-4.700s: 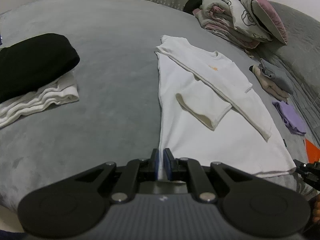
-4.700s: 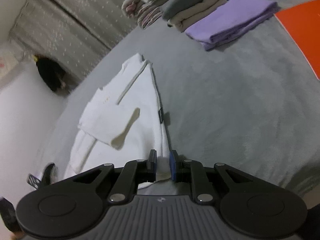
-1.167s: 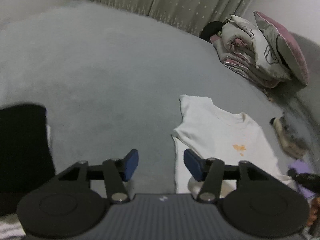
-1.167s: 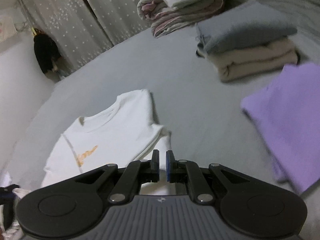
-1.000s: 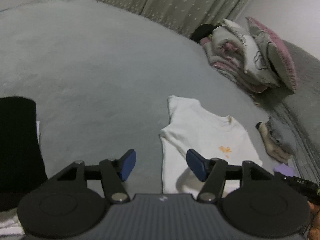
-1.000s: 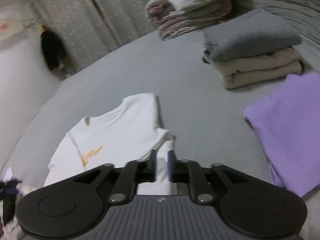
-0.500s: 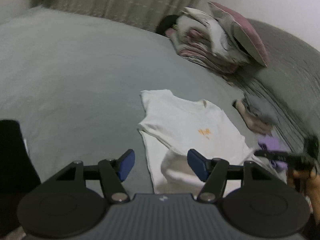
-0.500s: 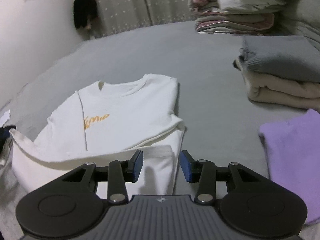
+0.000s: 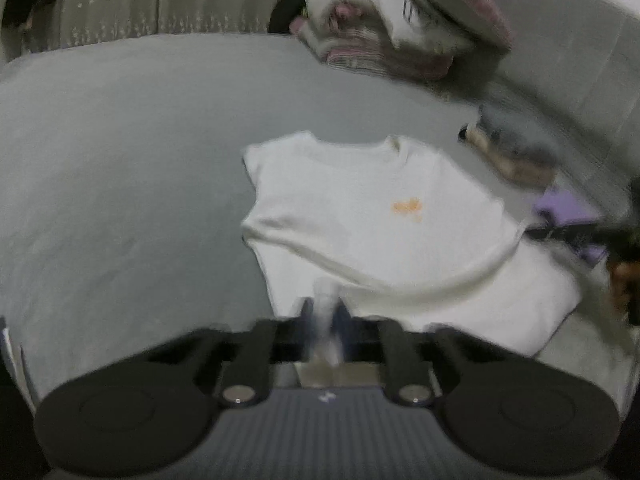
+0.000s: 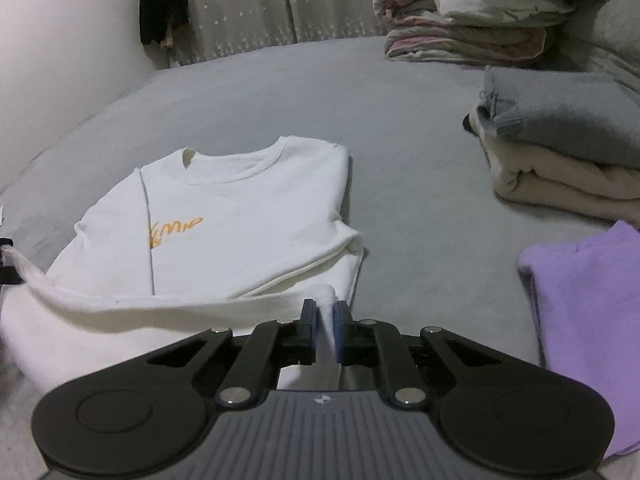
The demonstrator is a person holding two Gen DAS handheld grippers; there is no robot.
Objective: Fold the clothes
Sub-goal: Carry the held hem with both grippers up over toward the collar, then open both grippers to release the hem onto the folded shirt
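A white shirt (image 9: 360, 216) with a small orange print lies folded on the grey bed (image 9: 120, 160), collar away from me. In the blurred left wrist view, my left gripper (image 9: 322, 312) is shut on the shirt's near left edge. My right gripper (image 10: 325, 320) is shut on the near right corner of the shirt (image 10: 240, 224). A band of white cloth stretches between the two grippers, lifted slightly off the layer below. The left gripper (image 10: 6, 268) shows at the far left of the right wrist view, and the right gripper (image 9: 580, 236) appears at the right of the left wrist view.
To the right, a folded grey and beige stack (image 10: 560, 152) and a purple garment (image 10: 592, 300) lie on the bed. Piled bedding and pillows (image 10: 472, 28) sit at the back right. A curtain and a dark hanging item (image 10: 164, 4) stand behind.
Half a second ago both grippers were open above the folded shirt. Both have since dropped to its near edge and shut on the cloth.
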